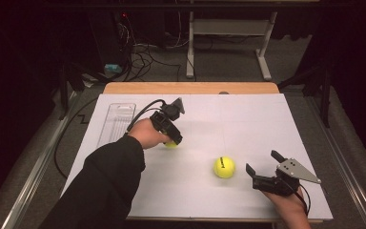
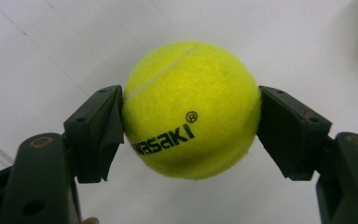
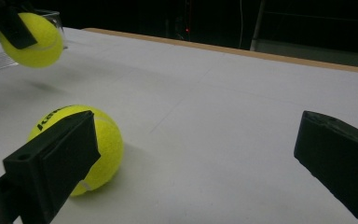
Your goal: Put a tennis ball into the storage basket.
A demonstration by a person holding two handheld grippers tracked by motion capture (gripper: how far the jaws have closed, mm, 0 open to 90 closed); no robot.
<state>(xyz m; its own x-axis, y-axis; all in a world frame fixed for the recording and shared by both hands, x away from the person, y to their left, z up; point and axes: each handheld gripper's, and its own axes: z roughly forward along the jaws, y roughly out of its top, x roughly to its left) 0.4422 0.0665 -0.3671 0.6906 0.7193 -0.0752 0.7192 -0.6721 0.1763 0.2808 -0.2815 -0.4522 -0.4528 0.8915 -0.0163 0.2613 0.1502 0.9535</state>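
Observation:
A yellow tennis ball with black lettering sits squeezed between both jaws of my left gripper, which is shut on it. From above, that ball peeks out under the left gripper at the table's left-middle. In the right gripper view it hangs above its shadow, off the surface. A second tennis ball rests on the white sheet. My right gripper stands open just to its right. In its own view the resting ball lies behind the left jaw, and nothing is between the jaws.
A clear plastic tray lies along the left side of the white sheet. The wooden table edge runs along the back. Beyond it are cables and a desk frame on the floor.

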